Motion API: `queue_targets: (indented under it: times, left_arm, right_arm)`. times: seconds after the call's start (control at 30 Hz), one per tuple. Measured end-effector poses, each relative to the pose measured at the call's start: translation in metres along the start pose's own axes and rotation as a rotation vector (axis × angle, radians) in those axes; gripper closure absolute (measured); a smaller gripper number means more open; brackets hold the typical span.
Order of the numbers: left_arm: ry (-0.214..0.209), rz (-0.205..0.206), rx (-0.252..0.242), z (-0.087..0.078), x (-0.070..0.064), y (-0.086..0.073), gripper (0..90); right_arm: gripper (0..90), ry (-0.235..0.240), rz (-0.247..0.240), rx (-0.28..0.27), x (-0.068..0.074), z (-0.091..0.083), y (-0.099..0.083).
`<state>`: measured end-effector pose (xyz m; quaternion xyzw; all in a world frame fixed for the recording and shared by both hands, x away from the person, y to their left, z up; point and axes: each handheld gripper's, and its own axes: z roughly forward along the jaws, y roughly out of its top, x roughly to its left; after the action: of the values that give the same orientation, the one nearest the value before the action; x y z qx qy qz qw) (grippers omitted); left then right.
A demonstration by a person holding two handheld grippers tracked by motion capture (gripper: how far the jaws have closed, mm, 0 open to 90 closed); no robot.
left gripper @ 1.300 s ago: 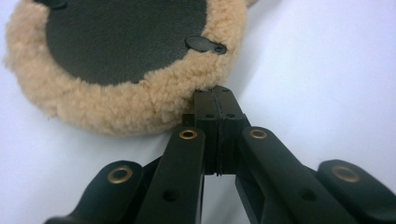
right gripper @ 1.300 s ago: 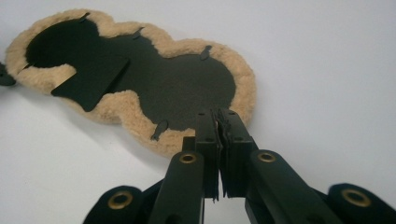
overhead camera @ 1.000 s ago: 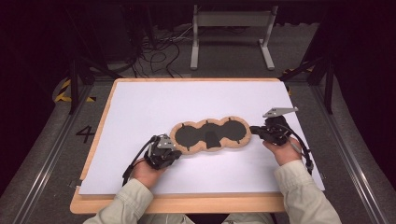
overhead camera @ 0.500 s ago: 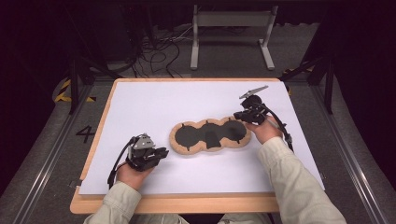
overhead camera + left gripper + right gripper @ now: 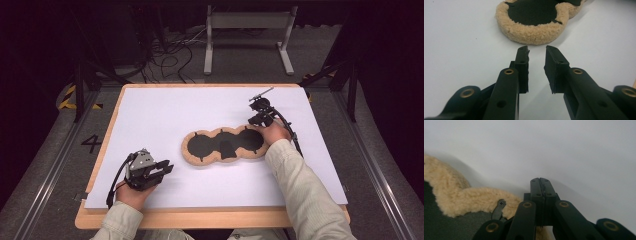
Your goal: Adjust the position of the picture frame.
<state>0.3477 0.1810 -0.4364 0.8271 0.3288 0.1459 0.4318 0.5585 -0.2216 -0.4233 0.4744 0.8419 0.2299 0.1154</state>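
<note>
So the white table top (image 5: 165,115) is mostly bare, and the landmark is that fleecy three-lobed pad (image 5: 222,145) lying flat about in the middle, black side up with the tan fuzzy rim all round. Everything below is relative to it.

What's changed in the last second: both hands have backed off it. The left gripper (image 5: 162,169) was right at the pad's left lobe a second ago; now it sits near the front of the table, well off that lobe's near-left side. In the left gripper view the jaws stand a modest gap apart with nothing between them, aimed at the fuzzy rim (image 5: 529,35) just ahead.

The right gripper (image 5: 260,112) was at the right lobe and has swung round to its far-right edge, lifted a bit and tipped away. In the right gripper view (image 5: 540,182) the jaws are pressed together. The fleece (image 5: 474,197) is down beside and below them, but I can't spot any caught in the tips.

The pad has also slid a little to the right and looks flatter. My guess: the spreading-out step is basically done, it's released, and both grippers are clearing out.
</note>
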Motion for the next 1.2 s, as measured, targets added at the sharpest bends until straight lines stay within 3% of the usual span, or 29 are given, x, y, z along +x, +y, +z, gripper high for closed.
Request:
queue_targets:
  times: [0.2, 0.4, 0.53, 0.6, 0.67, 0.7, 0.77, 0.8, 0.87, 1.0, 1.2]
  left_arm:
    - [0.006, -0.006, -0.005, 0.0, 0.002, 0.0, 72.9]
    - [-0.005, -0.046, -0.008, 0.003, 0.007, 0.002, 72.7]
    - [-0.013, -0.04, -0.003, 0.006, 0.01, 0.007, 71.4]
    - [-0.02, -0.049, -0.006, 0.007, 0.01, 0.01, 70.4]
    - [-0.021, -0.046, -0.007, 0.008, 0.01, 0.011, 68.6]
    - [-0.022, -0.045, -0.004, 0.008, 0.01, 0.013, 68.6]
    - [-0.028, -0.033, -0.001, 0.009, 0.011, 0.015, 67.7]
    - [-0.034, -0.04, -0.007, 0.01, 0.013, 0.016, 67.7]
    - [-0.036, -0.048, -0.002, 0.011, 0.015, 0.017, 67.7]
    - [-0.053, -0.055, -0.001, 0.01, 0.018, 0.022, 64.1]
    - [-0.055, -0.058, 0.007, 0.007, 0.018, 0.032, 59.6]
  right_arm:
    - [90.0, 0.024, 0.015, 0.041, 0.001, -0.003, -0.005]
    - [90.0, 0.035, -0.005, 0.039, 0.008, -0.013, -0.023]
    - [90.0, 0.037, -0.019, 0.033, 0.014, -0.019, -0.036]
    - [90.0, 0.019, -0.039, 0.013, 0.017, -0.023, -0.04]
    - [90.0, -0.029, -0.05, -0.032, 0.018, -0.032, -0.043]
    - [90.0, -0.029, -0.05, -0.032, 0.018, -0.032, -0.043]
    - [90.0, -0.038, -0.062, -0.084, 0.022, -0.046, -0.045]
    - [90.0, -0.007, -0.069, -0.134, 0.026, -0.058, -0.048]
    - [90.0, 0.016, -0.073, -0.149, 0.03, -0.064, -0.05]
    - [90.0, 0.089, -0.136, -0.182, 0.051, -0.085, -0.063]
    - [90.0, 0.142, -0.165, -0.241, 0.067, -0.101, -0.077]
